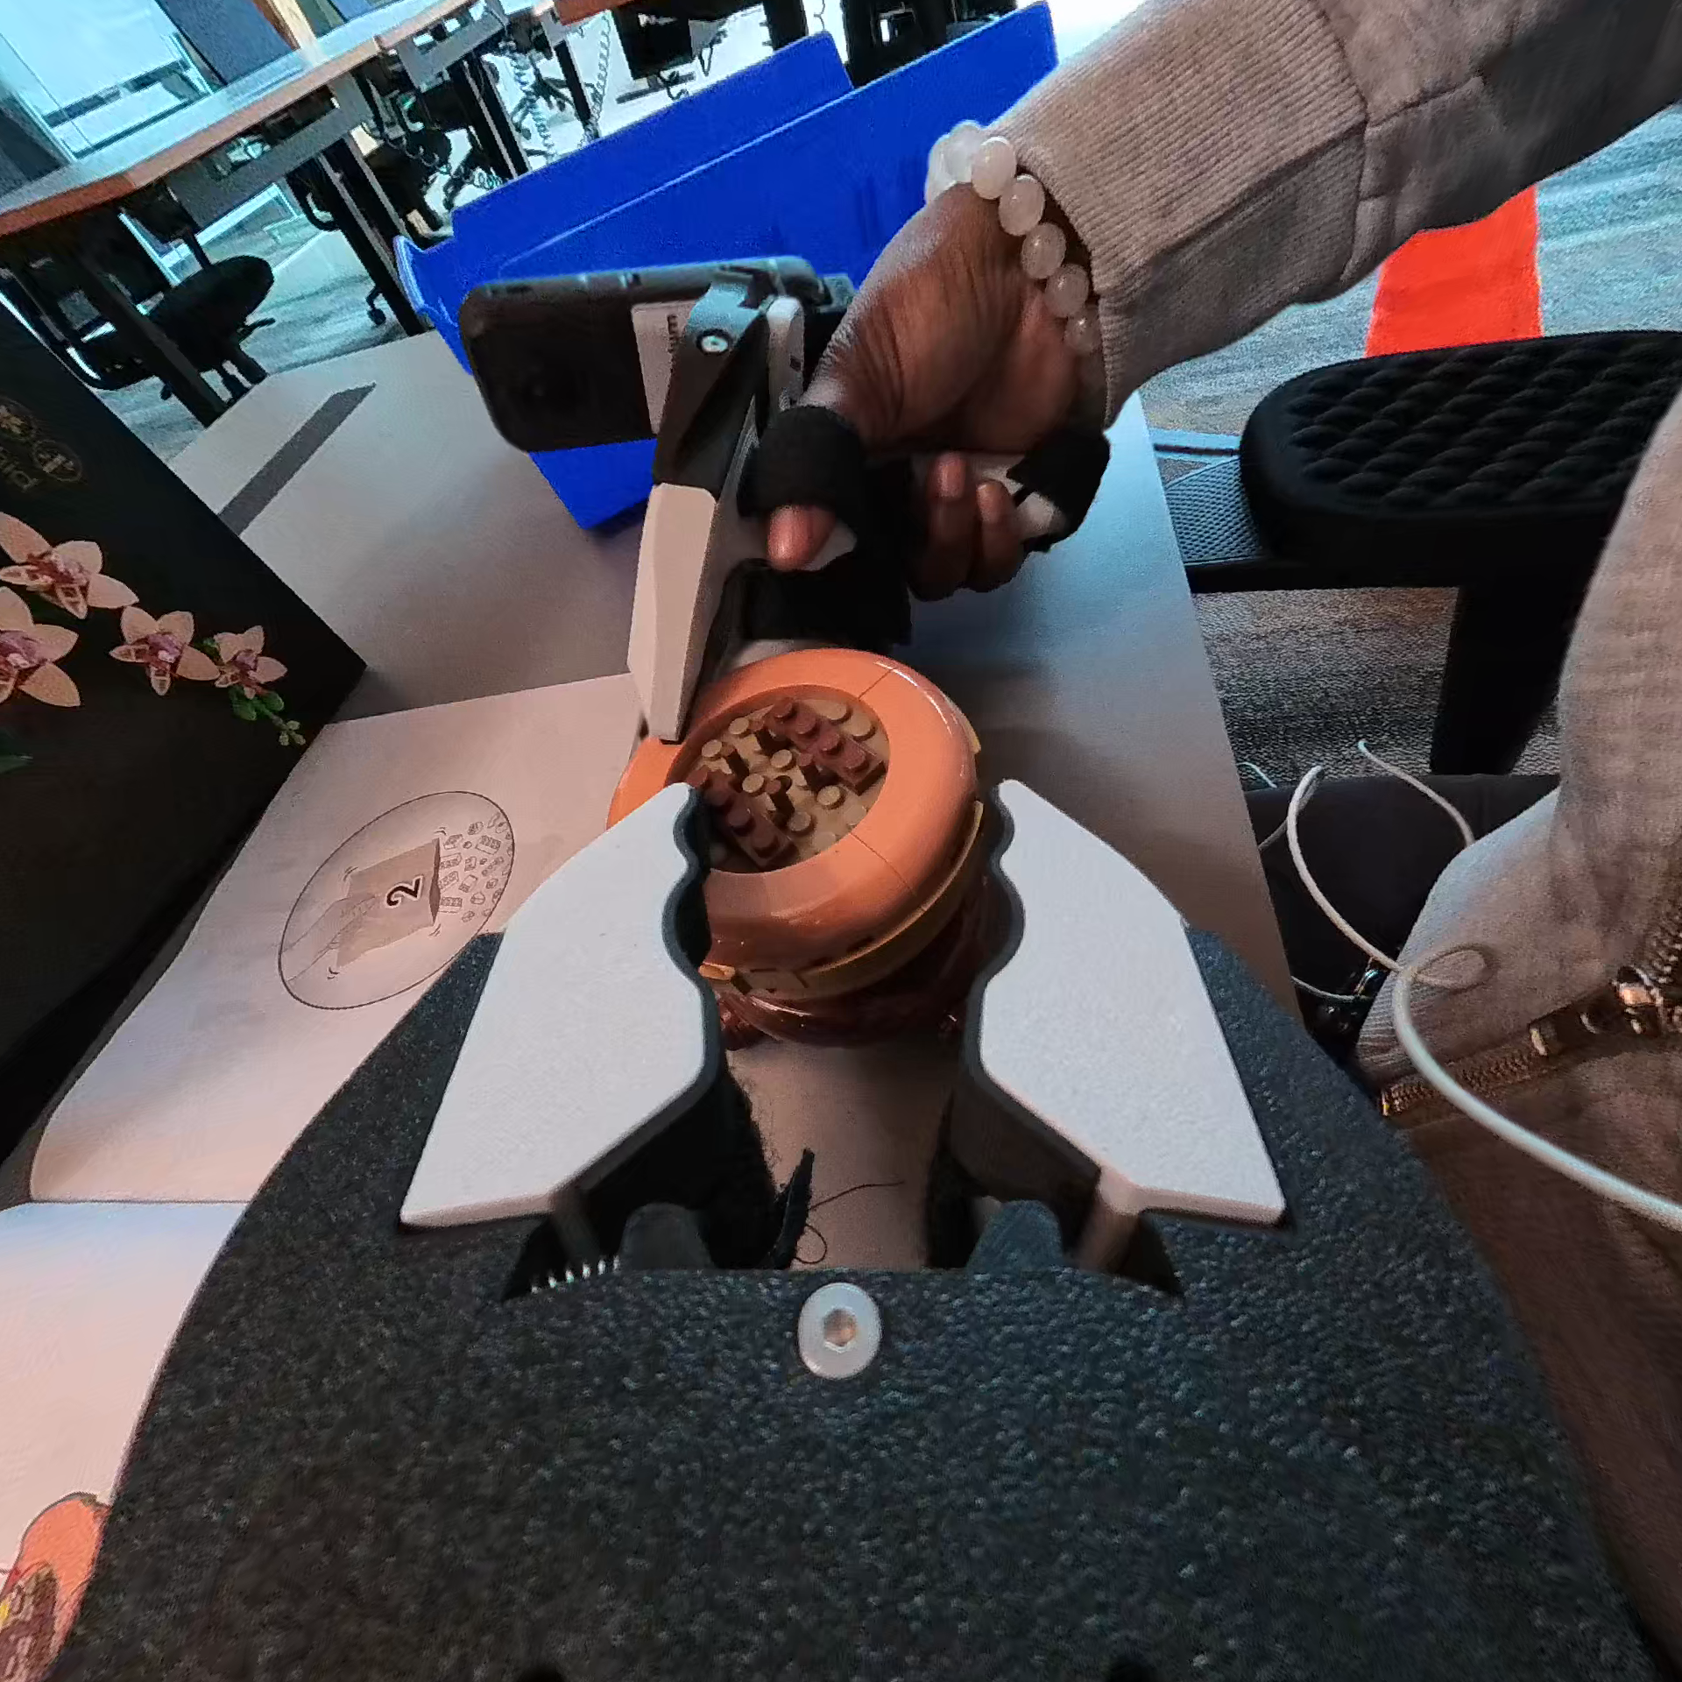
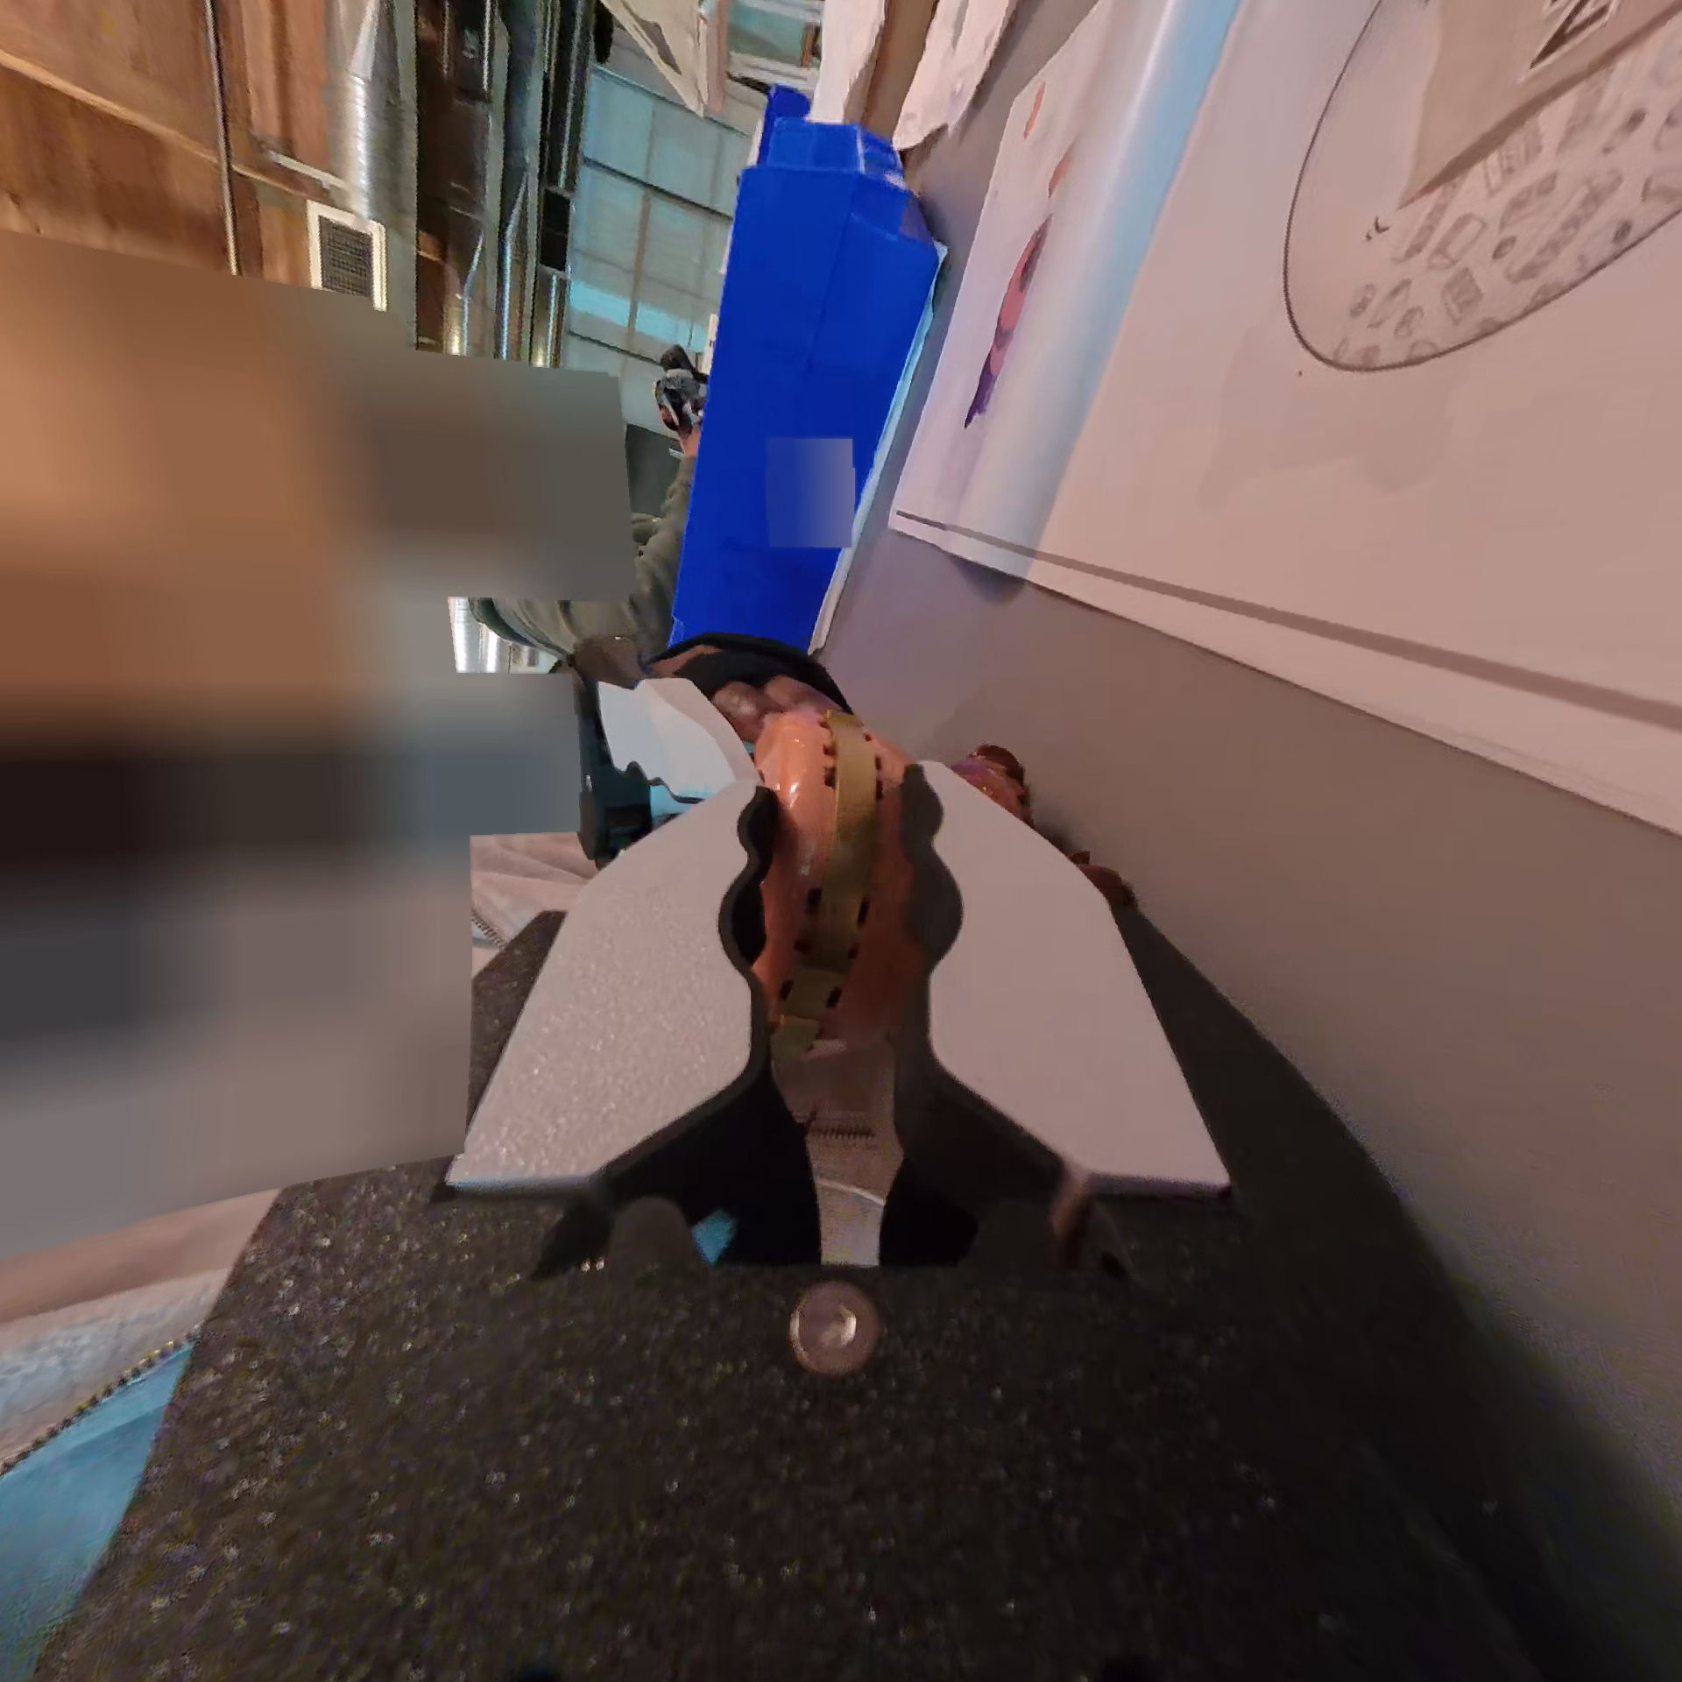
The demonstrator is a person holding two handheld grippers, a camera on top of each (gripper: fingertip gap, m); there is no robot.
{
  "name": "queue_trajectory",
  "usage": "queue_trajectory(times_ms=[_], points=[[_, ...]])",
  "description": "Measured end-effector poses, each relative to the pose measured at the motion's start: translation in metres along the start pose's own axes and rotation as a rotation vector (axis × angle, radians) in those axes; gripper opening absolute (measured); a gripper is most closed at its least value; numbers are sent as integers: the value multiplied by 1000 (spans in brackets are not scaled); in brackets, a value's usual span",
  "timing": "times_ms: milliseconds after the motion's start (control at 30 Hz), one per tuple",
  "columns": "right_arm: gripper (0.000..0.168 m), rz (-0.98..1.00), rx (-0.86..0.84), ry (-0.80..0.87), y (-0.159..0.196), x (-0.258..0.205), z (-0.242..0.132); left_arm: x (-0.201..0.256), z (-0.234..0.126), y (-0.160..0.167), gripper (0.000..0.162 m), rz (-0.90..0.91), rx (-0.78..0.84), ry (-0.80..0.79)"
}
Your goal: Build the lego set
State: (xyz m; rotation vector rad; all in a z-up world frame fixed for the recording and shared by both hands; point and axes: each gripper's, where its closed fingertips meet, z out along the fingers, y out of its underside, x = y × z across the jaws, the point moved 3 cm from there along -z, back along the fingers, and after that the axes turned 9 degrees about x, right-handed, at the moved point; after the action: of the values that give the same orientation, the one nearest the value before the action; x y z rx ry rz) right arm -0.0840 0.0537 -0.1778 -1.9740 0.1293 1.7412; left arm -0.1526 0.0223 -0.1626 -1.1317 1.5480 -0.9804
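Note:
A round salmon-coloured lego pot [image 1: 910, 819] with a tan band and a dark brown base stands on the grey table [image 1: 437, 546]. Brown and tan studded bricks fill its top. My left gripper [image 1: 842, 810] has its fingers against both sides of the pot and is shut on it. My right gripper [image 2: 837, 792], turned on its side, is shut on the pot's [image 2: 792, 801] far edge. In the left wrist view its upper finger [image 1: 669, 692] rests on the pot's top rim and its lower finger is hidden. A left-gripper finger [image 2: 678, 737] shows beyond the pot.
An open instruction booklet [image 1: 364, 865] lies left of the pot and also shows in the right wrist view [image 2: 1365, 455]. A black box with orchid pictures [image 1: 136, 637] stands at the left. A blue bin [image 1: 728, 182] sits behind. A black chair [image 1: 1474, 437] and white cable [image 1: 1320, 865] are right.

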Motion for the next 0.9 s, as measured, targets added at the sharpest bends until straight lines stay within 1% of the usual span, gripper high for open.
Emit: queue_trajectory(times_ms=[200, 300, 367, 400, 433, 467, 500, 533, 567, 600, 633, 667, 700, 767, 800, 900], points=[[29, -11, -10, 4, 1, 0, 0, 1, 0, 0, 57, 1, 3, -6], [29, -55, -48, 12, -1, -2, 0, 2, -1, 0, 56, 4, 11, -22], [46, -73, -14, -29, -9, -13, -1, -1, -7, -2, 54, -32, 44, -61], [46, -99, 17, -49, -14, -20, -3, -7, -14, -6, 54, -86, 99, -96], [43, -162, 38, -43, -17, -26, -5, -13, -22, -11, 54, -153, 165, -121], [32, -280, 47, -27, -18, -33, -7, -19, -30, -15, 50, -221, 228, -123], [18, -452, 34, -6, -15, -41, -8, -25, -38, -19, 46, -285, 278, -118], [11, -634, -4, 50, -9, -46, -7, -31, -45, -21, 43, -337, 318, -114], [8, -805, -51, 136, -3, -48, -6, -37, -51, -24, 36, -368, 349, -110], [5, -961, -109, 190, 6, -52, -3, -44, -56, -26, 25, -379, 367, -121], [3, -1087, -156, 231, 15, -55, 1, -52, -58, -26, 10, -373, 362, -150], [2, -1189, -183, 276, 22, -58, 6, -60, -57, -25, 1, -357, 330, -181], [1, -1277, -200, 321, 26, -59, 10, -66, -53, -22, 0, -339, 278, -193], [0, -1403, -224, 417, 30, -53, 13, -73, -39, -20, 0, -332, 201, -167], [0, -1430, -223, 444, 31, -49, 14, -73, -31, -22, 0, -337, 191, -134], [1, -1368, -183, 413, 35, -45, 16, -60, -10, -15, 0, -385, 119, 23]])
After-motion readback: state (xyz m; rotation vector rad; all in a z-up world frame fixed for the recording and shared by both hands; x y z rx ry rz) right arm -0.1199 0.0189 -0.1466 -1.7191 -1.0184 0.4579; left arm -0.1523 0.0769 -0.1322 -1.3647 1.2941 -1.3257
